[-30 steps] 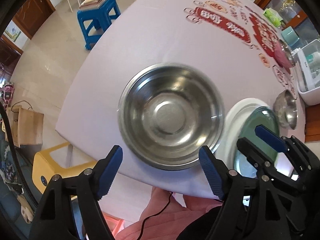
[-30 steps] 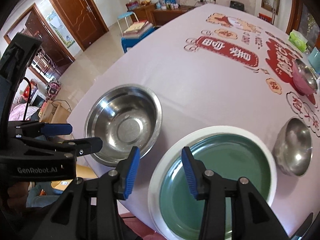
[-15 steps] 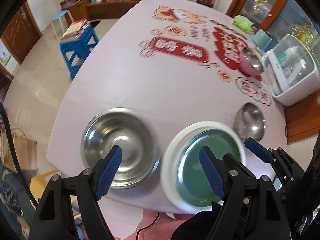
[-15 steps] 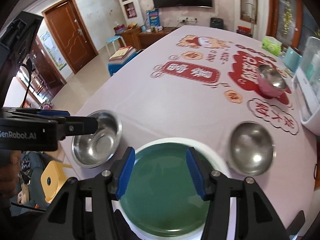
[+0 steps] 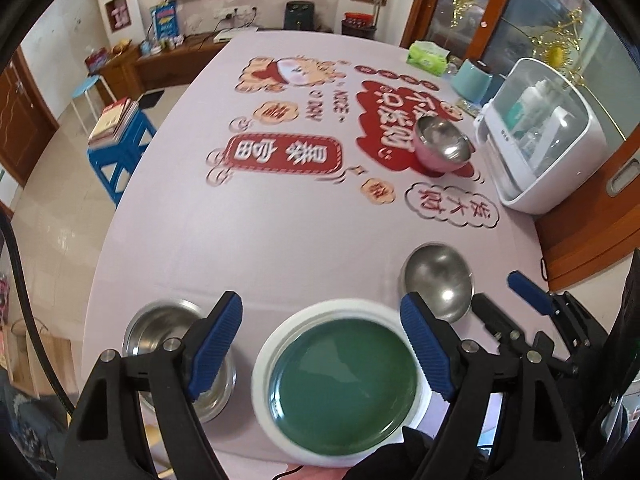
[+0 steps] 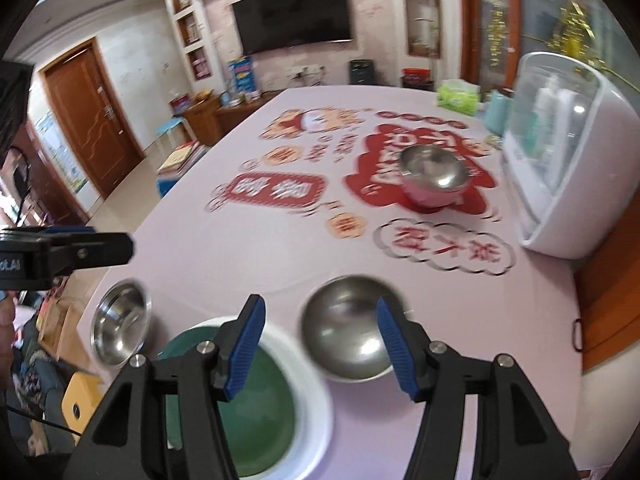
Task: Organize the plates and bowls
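A green plate with a white rim [image 5: 340, 376] lies at the table's near edge; it also shows in the right wrist view [image 6: 264, 400]. A large steel bowl [image 5: 160, 332] [image 6: 120, 332] sits left of it, a small steel bowl [image 5: 438, 276] [image 6: 348, 340] right of it. A pink-sided steel bowl [image 5: 440, 144] [image 6: 434, 176] stands farther back. My left gripper [image 5: 320, 340] is open and empty above the plate. My right gripper [image 6: 320, 340] is open and empty, the small bowl between its fingers in view.
A white lidded appliance [image 5: 540, 140] [image 6: 568, 160] stands at the table's right edge, with a teal container [image 5: 474, 80] and green tissue pack [image 5: 428, 58] behind. A blue stool with books [image 5: 120, 140] stands left of the table [image 5: 280, 232]. The pale tablecloth carries red prints.
Both grippers have risen and tilted up, so more of the table shows. The left view swung from the large bowl to the plate; the right view from the plate to the small bowl.
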